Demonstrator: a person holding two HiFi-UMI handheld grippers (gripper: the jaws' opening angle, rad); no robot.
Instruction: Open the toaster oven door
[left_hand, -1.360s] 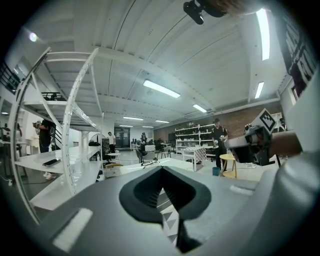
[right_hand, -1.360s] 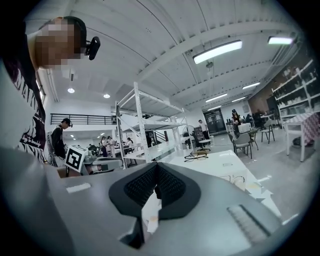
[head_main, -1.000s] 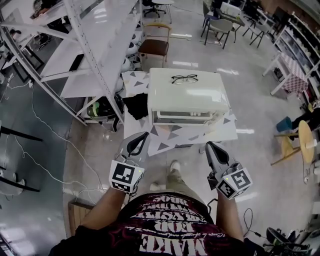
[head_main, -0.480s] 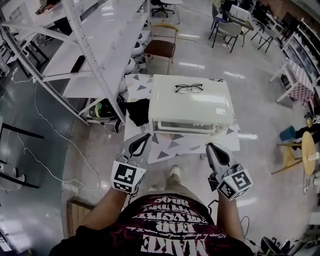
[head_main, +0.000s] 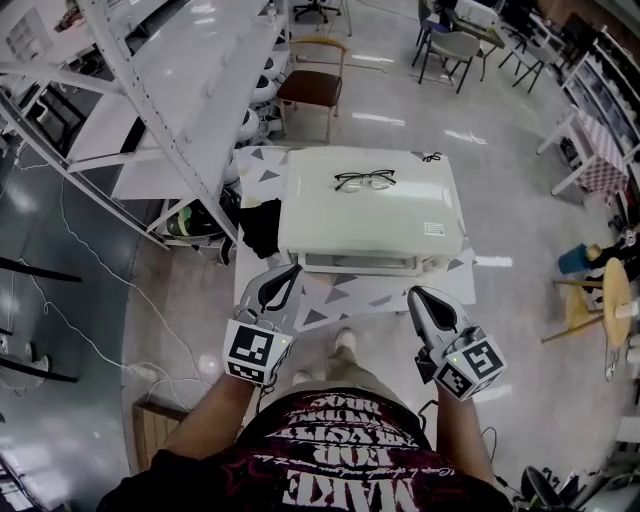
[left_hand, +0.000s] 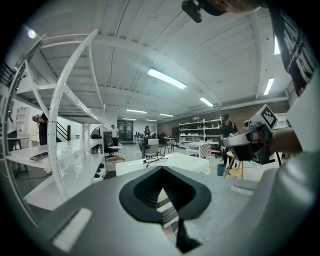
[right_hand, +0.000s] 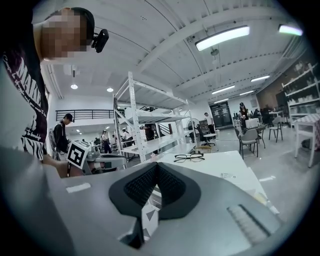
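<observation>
A white toaster oven (head_main: 370, 210) stands on a low table with a triangle-patterned cover (head_main: 335, 295), just ahead of me. Its door (head_main: 360, 263) faces me and is closed. A pair of glasses (head_main: 364, 180) lies on the oven's top. My left gripper (head_main: 284, 279) hovers near the table's front left, short of the door, shut with nothing in it. My right gripper (head_main: 419, 299) hangs at the front right, also shut and holding nothing. The left gripper view shows the oven top (left_hand: 187, 161) beyond the closed jaws. The right gripper view shows the glasses (right_hand: 189, 158) and the oven top (right_hand: 225, 167).
A tall white metal shelving rack (head_main: 170, 100) runs along the left. A brown-seated chair (head_main: 307, 92) stands behind the oven. A dark bundle (head_main: 262, 224) lies at the table's left side. A round wooden stool (head_main: 612, 290) is at the right. My shoes (head_main: 345, 345) are at the table's front edge.
The oven and table have drifted slightly left and nearer in the head view as I stepped up. Both grippers keep their pose and stay shut.
</observation>
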